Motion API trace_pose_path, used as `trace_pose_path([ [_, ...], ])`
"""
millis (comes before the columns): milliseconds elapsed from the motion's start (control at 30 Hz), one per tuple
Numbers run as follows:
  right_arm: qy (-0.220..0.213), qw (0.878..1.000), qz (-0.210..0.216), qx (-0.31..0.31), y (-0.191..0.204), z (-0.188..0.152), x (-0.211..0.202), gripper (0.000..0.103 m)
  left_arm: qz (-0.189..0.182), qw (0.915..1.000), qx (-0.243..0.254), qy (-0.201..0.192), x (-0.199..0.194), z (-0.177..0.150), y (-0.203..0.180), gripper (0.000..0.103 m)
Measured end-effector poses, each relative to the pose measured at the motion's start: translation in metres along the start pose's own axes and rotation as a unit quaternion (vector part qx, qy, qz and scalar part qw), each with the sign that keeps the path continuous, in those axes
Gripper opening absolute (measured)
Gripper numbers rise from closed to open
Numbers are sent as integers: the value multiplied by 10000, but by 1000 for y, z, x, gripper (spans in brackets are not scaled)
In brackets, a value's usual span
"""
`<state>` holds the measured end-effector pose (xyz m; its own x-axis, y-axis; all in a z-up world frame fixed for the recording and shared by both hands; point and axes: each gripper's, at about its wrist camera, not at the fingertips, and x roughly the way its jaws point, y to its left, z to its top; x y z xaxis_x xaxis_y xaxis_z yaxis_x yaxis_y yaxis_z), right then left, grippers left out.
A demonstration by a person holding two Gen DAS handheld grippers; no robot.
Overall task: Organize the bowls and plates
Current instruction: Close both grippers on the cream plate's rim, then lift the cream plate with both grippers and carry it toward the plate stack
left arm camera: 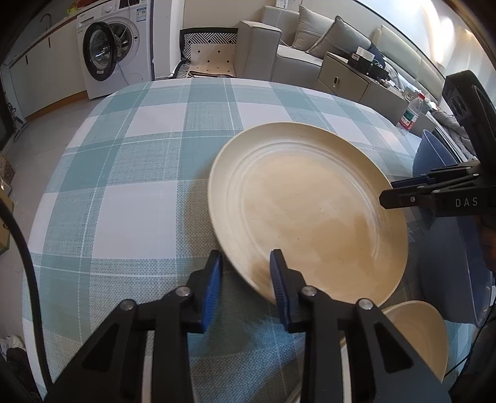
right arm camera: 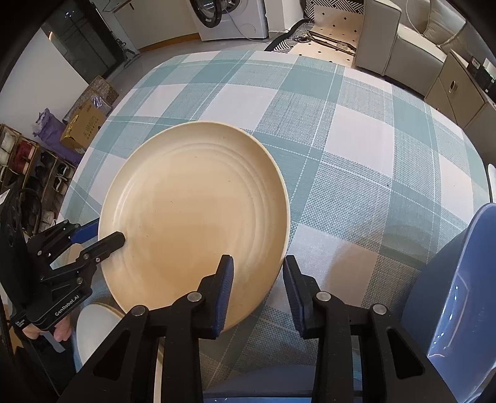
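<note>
While cream plate (left arm camera: 307, 210) sits tilted, left gripper (left arm camera: 246, 285) and right gripper (right arm camera: 259, 291) fingers clamp its rim.

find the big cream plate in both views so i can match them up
Left wrist view: the cream plate sits right of centre, its near-left rim between the left tongs, the right tongs at its right rim.
Right wrist view: the plate sits left of centre, its lower-right rim between the right tongs.
Shared landmark: the washing machine beyond the table's far edge.
</note>
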<state>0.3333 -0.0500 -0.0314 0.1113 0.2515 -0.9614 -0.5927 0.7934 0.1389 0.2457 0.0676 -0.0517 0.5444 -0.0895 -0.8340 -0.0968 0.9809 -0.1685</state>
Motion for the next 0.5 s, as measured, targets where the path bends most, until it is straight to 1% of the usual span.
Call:
trace_pose_path([
  [133, -71, 10000, -19, -55, 0, -2, -2, 32, 130, 9999, 80, -9, 0, -1, -5, 26],
  [500, -377, 9992, 69, -121, 2, -10, -11, 32, 197, 9998, 36, -99, -4, -1, -4, 26],
])
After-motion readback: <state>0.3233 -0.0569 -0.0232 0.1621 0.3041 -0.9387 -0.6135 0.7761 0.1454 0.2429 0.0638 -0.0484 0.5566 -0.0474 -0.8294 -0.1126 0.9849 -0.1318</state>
